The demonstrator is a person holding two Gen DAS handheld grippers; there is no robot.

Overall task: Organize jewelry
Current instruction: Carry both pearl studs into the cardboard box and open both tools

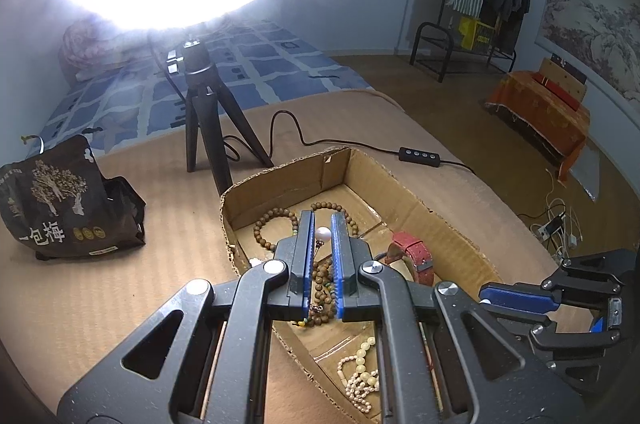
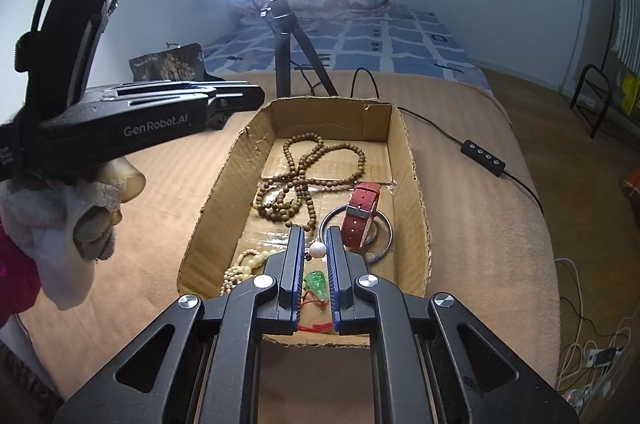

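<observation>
Most jewelry was already gathered in the shallow brown cardboard tray [image 2: 412, 184]: brown wooden bead strands [image 2: 304, 168], a red leather watch strap [image 2: 360, 216], cream bead strings [image 2: 246, 266].

A small white pearl earring was held in the nearly shut left gripper [image 1: 322, 220], another in the right gripper [image 2: 314, 236].

A green pendant [image 2: 316, 282] was shown only by the right view.

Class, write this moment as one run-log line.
left gripper: shut on first pearl | right gripper: shut on second pearl | both above cardboard box
</observation>
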